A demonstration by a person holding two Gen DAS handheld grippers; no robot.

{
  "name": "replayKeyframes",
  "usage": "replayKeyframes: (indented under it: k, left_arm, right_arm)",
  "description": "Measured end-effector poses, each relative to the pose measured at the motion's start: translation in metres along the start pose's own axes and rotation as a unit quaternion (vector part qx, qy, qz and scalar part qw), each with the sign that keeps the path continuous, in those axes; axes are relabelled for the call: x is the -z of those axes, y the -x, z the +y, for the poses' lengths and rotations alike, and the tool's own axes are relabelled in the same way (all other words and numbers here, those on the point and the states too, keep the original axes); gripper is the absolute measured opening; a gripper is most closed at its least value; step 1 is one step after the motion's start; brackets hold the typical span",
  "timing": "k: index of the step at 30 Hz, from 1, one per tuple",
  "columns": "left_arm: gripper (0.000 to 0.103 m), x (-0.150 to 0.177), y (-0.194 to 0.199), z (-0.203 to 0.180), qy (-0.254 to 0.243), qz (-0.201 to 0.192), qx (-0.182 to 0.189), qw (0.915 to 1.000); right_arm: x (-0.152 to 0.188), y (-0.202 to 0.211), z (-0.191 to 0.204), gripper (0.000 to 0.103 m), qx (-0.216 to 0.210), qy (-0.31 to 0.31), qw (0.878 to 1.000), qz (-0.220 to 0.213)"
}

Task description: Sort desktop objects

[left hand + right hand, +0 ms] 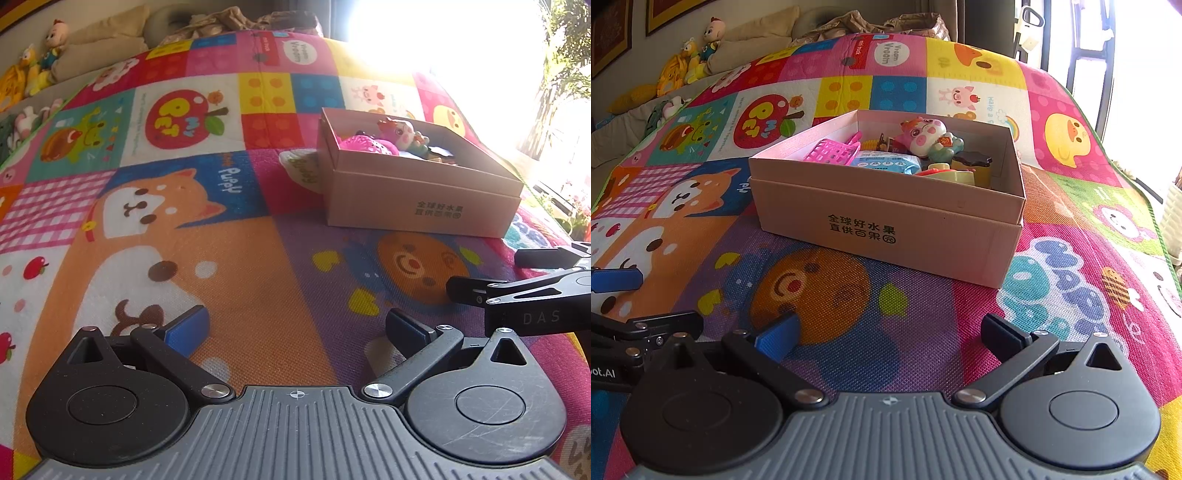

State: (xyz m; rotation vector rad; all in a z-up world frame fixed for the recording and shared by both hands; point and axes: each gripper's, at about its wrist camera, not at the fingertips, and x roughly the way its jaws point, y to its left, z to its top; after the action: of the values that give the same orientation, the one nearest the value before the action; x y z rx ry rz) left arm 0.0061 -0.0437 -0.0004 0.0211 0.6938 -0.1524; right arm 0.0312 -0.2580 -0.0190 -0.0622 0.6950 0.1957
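A pink-beige cardboard box (886,229) with printed characters stands on the colourful play mat (849,302). Inside lie a pink toy basket (833,151), a pink-and-white pig figure (925,136), a blue packet (886,162) and a small dark-lidded jar (971,164). My right gripper (890,332) hovers low over the mat in front of the box, open and empty. My left gripper (295,328) is open and empty too, left of the box (417,199). The right gripper (517,288) shows at the left wrist view's right edge, and the left gripper (613,295) at the right wrist view's left edge.
Plush toys (698,51) and cushions (757,40) line the far left beyond the mat. A crumpled brown cloth (871,22) lies at the back. Bright windows (443,33) and a plant (561,74) are on the right. The mat's right edge (1152,206) drops off.
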Motion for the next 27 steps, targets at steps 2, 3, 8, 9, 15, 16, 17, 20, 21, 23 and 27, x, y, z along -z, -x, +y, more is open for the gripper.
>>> replayKeyframes:
  k: [2,3,8,9,15,16,17,20,21,23,27]
  left_arm:
    - [0.103,0.0001,0.0001,0.0007,0.001,0.0,0.001,1.0]
    - [0.103,0.0001,0.0001,0.0005,0.001,0.0,0.001,1.0]
    - [0.103,0.0002,0.0001,0.001,-0.001,0.0,0.0,1.0]
    - [0.103,0.0002,0.0001,0.0004,0.0,0.0,0.0,1.0]
    - [0.103,0.0003,0.0007,0.0019,0.006,-0.003,0.006,1.0]
    - [0.103,0.0002,0.0007,0.0017,0.005,-0.002,0.004,1.0]
    - [0.103,0.0004,0.0007,0.0021,0.005,-0.002,0.005,1.0]
    - [0.103,0.0003,0.001,0.0016,0.007,-0.003,0.006,1.0]
    - [0.103,0.0002,0.0009,0.001,0.006,-0.002,0.006,1.0]
    - [0.103,0.0003,0.0003,0.0013,0.003,-0.001,0.004,1.0]
    - [0.103,0.0002,0.0002,0.0006,0.003,-0.001,0.004,1.0]
  right_arm:
    - [0.0005,-0.0001,0.0008,0.103,0.0,0.0,1.0,0.0]
    - [0.0006,-0.0001,0.0,0.103,0.0,0.0,1.0,0.0]
    - [0.0004,-0.0001,0.0002,0.103,0.0,-0.001,1.0,0.0]
    - [0.0004,0.0,0.0006,0.103,0.0,0.0,1.0,0.0]
    - [0.0006,0.0001,-0.0006,0.103,0.0,0.0,1.0,0.0]
    - [0.0005,0.0001,-0.0002,0.103,0.0,0.0,1.0,0.0]
    - [0.0005,0.0001,-0.0002,0.103,0.0,-0.001,1.0,0.0]
    - [0.0006,0.0001,-0.0011,0.103,0.0,0.0,1.0,0.0]
    - [0.0007,0.0003,-0.0014,0.103,0.0,0.0,1.0,0.0]
    - [0.0007,0.0002,-0.0015,0.103,0.0,0.0,1.0,0.0]
    - [0.0003,0.0002,-0.0008,0.103,0.0,0.0,1.0,0.0]
